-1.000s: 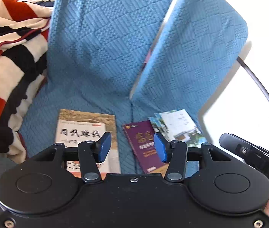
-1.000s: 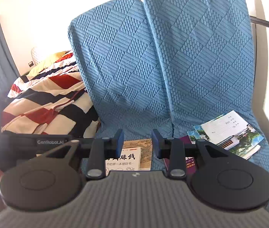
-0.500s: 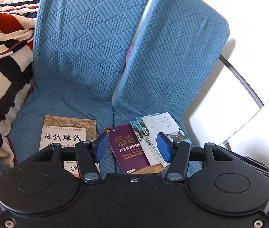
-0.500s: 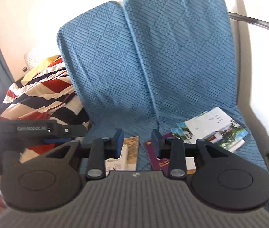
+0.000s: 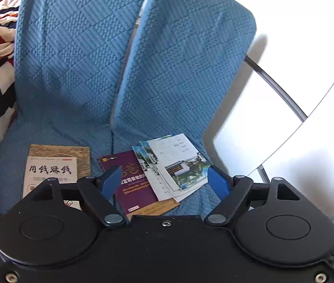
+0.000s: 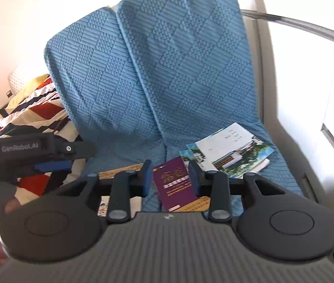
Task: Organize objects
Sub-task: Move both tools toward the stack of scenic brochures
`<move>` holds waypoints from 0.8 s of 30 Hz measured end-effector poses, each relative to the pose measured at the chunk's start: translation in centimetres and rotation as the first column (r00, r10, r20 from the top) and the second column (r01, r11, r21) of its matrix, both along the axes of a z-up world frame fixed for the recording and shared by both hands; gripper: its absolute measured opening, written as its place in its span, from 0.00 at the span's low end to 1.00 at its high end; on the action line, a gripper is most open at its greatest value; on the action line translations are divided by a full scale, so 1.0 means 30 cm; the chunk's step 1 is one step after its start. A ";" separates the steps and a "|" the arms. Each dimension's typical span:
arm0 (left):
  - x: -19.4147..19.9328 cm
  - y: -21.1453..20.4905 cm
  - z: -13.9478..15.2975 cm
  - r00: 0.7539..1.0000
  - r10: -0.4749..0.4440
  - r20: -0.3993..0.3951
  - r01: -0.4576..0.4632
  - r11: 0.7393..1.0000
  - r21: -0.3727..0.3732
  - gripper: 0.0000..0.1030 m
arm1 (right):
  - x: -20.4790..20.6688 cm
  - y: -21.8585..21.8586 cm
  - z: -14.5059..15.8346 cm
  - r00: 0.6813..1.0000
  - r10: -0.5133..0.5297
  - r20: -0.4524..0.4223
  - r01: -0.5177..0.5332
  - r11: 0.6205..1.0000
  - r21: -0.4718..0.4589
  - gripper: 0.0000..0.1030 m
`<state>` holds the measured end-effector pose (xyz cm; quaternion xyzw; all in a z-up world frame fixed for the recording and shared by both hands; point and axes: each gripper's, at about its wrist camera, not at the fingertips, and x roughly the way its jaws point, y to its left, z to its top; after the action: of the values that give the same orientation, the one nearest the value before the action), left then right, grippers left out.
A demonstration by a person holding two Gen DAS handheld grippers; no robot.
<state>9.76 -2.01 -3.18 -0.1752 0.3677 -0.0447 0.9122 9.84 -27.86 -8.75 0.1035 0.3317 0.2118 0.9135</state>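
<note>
1. Left gripper [image 5: 164, 180] hangs above the seat of the blue-covered sofa [image 5: 77, 75]. Its jaws have just been opening and now stand wide, with nothing clamped; the purple book [image 5: 135, 184] and the fanned pamphlets [image 5: 178, 165] merely show through the gap. My worry: a wide span dropping here could catch book and pamphlets together.

2. Taking the purple book as our landmark: the pamphlets overlap its right edge and spread away to the right; the beige book [image 5: 53, 165] lies flat to its left, apart from it. Lift the purple book and I'd expect the pamphlets to slide off and scatter.

3. Right gripper [image 6: 169, 176] sits above the purple book too, jaws narrow, parted and empty. Both tools crowd the same spot, and the left one shows close at the edge of the right wrist view, so a clash looks possible.

4. Everything lies flat on soft fabric. The pads may snag the cover or crease a page rather than get under an edge.
</note>
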 end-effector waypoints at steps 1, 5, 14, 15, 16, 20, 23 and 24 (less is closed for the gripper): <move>0.004 -0.019 0.001 1.000 -0.008 0.000 0.008 1.000 0.007 0.76 | -0.003 -0.011 -0.001 1.000 -0.012 0.001 0.012 1.000 0.001 0.36; 0.024 -0.078 -0.003 1.000 -0.020 -0.010 0.020 1.000 0.007 0.79 | 0.005 -0.064 -0.019 0.999 -0.047 -0.024 0.047 0.999 0.019 0.36; 0.099 -0.162 -0.054 0.998 -0.003 -0.058 0.004 1.000 0.013 0.89 | 0.066 -0.180 -0.064 0.994 -0.085 -0.062 0.086 0.996 0.014 0.42; 0.109 -0.172 -0.057 0.998 0.002 -0.059 0.000 1.000 0.027 0.89 | 0.078 -0.192 -0.072 0.993 -0.092 -0.068 0.094 0.995 0.020 0.42; 0.120 -0.181 -0.060 0.998 0.004 -0.063 -0.002 0.999 0.033 0.89 | 0.090 -0.203 -0.080 0.992 -0.102 -0.076 0.103 0.994 0.022 0.42; 0.165 -0.209 -0.078 0.997 0.002 -0.077 0.000 1.000 0.026 0.89 | 0.148 -0.242 -0.116 0.983 -0.130 -0.126 0.135 0.990 0.034 0.42; 0.204 -0.220 -0.099 0.996 0.013 -0.094 -0.010 1.000 0.027 0.89 | 0.188 -0.265 -0.144 0.979 -0.141 -0.148 0.149 0.988 0.042 0.42; 0.217 -0.223 -0.109 0.995 0.014 -0.098 -0.012 1.000 0.023 0.89 | 0.201 -0.271 -0.153 0.979 -0.139 -0.151 0.148 0.988 0.047 0.42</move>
<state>16.26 -8.70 -6.46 -0.1694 0.4115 -0.0259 0.8952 15.87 -35.99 -13.33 0.1689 0.3837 0.1466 0.8960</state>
